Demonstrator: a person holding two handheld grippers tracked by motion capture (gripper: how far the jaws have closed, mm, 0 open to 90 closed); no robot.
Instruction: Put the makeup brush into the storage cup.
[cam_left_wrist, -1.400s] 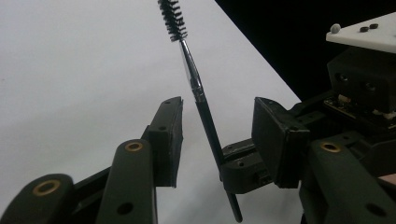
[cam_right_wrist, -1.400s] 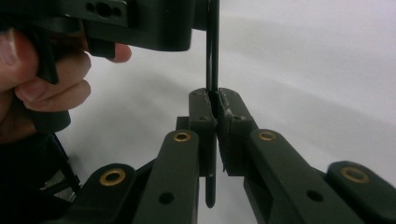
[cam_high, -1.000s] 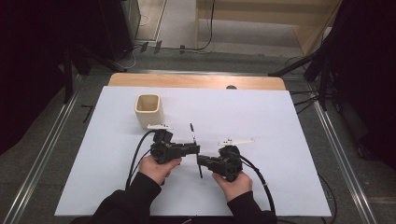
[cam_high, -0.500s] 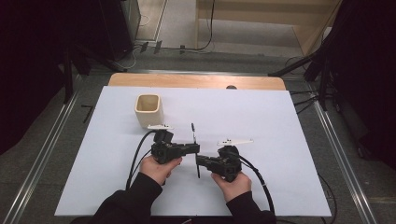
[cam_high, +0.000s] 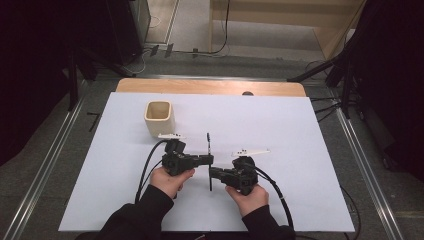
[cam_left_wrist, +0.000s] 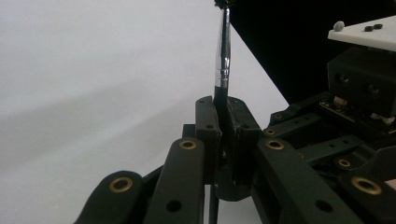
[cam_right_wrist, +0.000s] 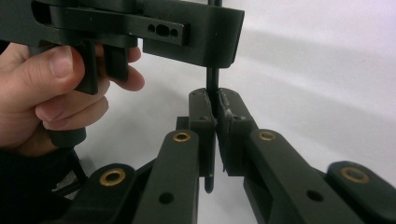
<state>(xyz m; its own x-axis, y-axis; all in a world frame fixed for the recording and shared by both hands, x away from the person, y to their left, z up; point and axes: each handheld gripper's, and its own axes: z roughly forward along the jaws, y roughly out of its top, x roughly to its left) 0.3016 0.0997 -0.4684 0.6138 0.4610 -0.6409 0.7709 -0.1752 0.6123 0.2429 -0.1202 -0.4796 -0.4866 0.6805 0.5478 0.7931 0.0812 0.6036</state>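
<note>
A thin black pen (cam_high: 208, 146) with a chrome section (cam_left_wrist: 223, 60) lies level above the white table, its length running away from the person. My left gripper (cam_high: 210, 160) comes in from the left and is shut on the pen's middle; its jaws have just been closing, with the pen between them. In the left gripper view my left gripper (cam_left_wrist: 223, 116) clamps the black barrel below the chrome part. My right gripper (cam_high: 211, 173) comes from the right and is shut on the pen nearer the person. In the right gripper view my right gripper (cam_right_wrist: 212, 109) pinches the barrel (cam_right_wrist: 212, 79) just under the left gripper (cam_right_wrist: 187, 32).
A cream square cup (cam_high: 159, 118) stands upright at the back left of the white sheet (cam_high: 300, 150). A wooden table edge (cam_high: 210, 87) runs behind the sheet. Black cables (cam_high: 147, 167) trail from both grippers toward the person.
The left gripper's jaws have shut on the pen. The pen's near end has swung slightly left, so it now lies straighter. Both hands have stayed in place.
</note>
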